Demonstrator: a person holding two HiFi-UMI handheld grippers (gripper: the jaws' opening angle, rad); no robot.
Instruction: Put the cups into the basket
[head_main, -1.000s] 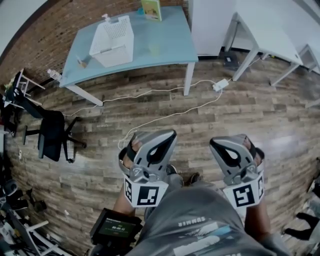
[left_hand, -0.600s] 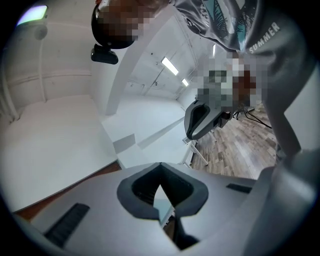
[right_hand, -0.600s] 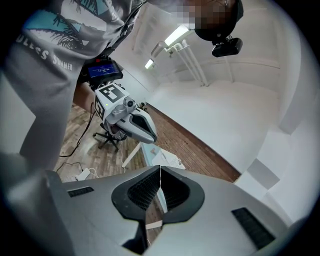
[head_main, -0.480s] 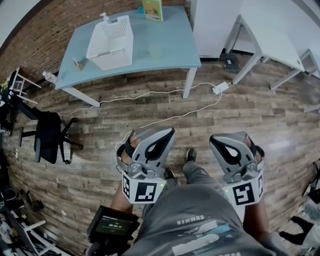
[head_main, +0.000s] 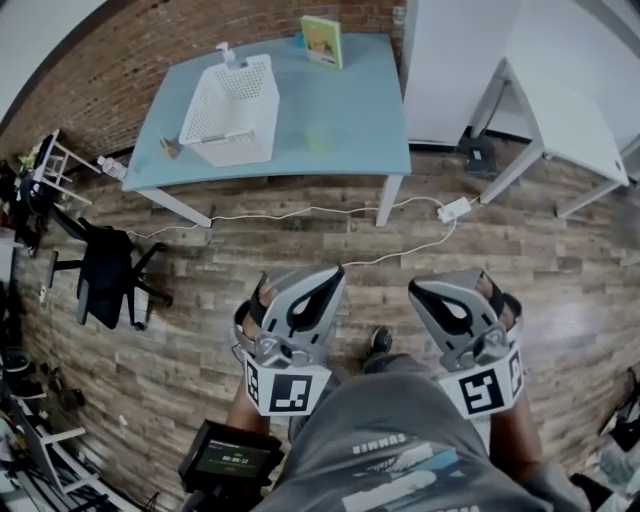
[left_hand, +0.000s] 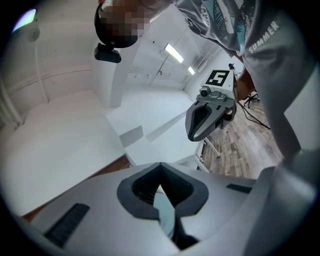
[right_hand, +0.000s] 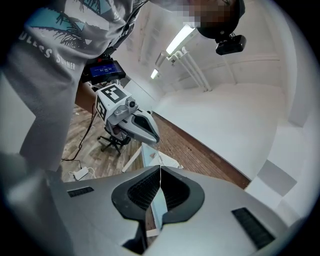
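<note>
A white lattice basket (head_main: 232, 108) stands on the left part of a light blue table (head_main: 360, 110) at the top of the head view. One pale, see-through cup (head_main: 322, 138) stands on the table to the right of the basket. Both grippers are held far from the table, over the wooden floor in front of the person's body. My left gripper (head_main: 337, 273) has its jaws together with nothing between them, and its closed tips (left_hand: 160, 165) show in the left gripper view. My right gripper (head_main: 416, 289) is shut and empty too, with tips (right_hand: 160, 168) touching.
A green booklet (head_main: 322, 40) stands at the table's back edge, a small bottle (head_main: 223, 50) behind the basket. A black office chair (head_main: 105, 272) is at left. A white cable with a power strip (head_main: 454, 210) crosses the floor. White desks (head_main: 560, 95) stand at right.
The table and basket have come closer and shifted right in the head view as the person walks toward them. Both grippers stay shut and keep their place before the body.
</note>
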